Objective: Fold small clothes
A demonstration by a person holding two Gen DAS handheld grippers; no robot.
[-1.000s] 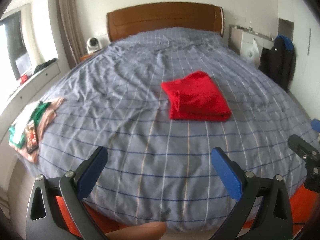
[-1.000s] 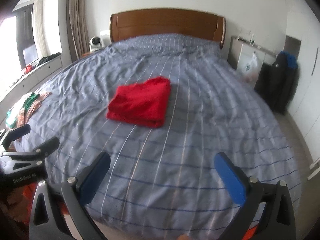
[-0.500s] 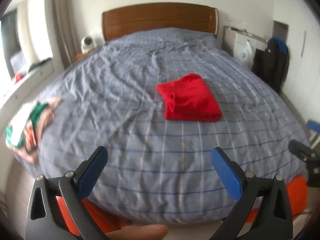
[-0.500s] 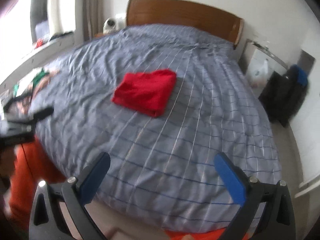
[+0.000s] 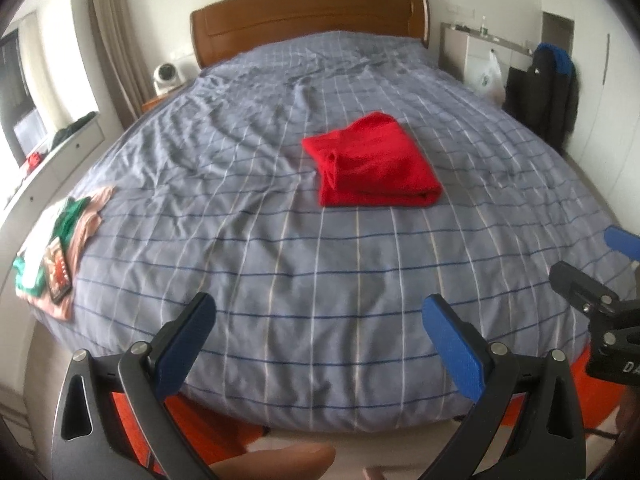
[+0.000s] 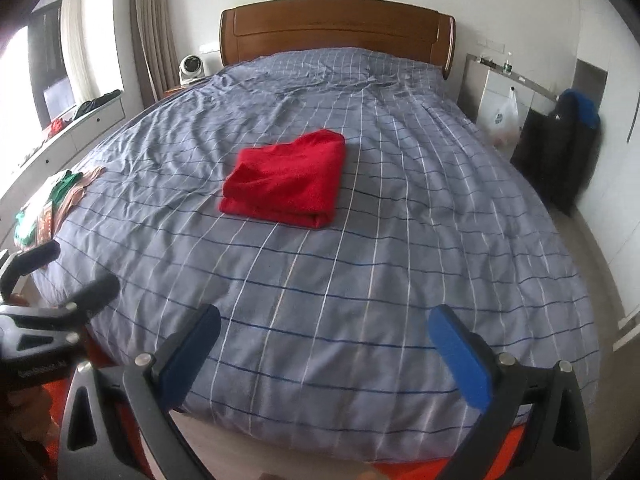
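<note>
A red garment (image 5: 374,166) lies folded into a neat rectangle on the middle of the blue checked bed (image 5: 280,264); it also shows in the right wrist view (image 6: 286,178). A small pile of pink, green and white clothes (image 5: 54,248) lies at the bed's left edge, also in the right wrist view (image 6: 52,204). My left gripper (image 5: 318,328) is open and empty, held over the foot of the bed, well short of the red garment. My right gripper (image 6: 324,340) is open and empty, also over the foot of the bed.
A wooden headboard (image 5: 308,16) stands at the far end. A white fan (image 5: 165,77) sits on the left nightstand. A dark jacket (image 5: 552,92) and a plastic bag (image 5: 486,76) hang at the right. A white window ledge (image 5: 52,152) runs along the left.
Both grippers have pulled back and shifted around the foot of the bed, then steadied. The red garment stays folded in place. Both stay open.
</note>
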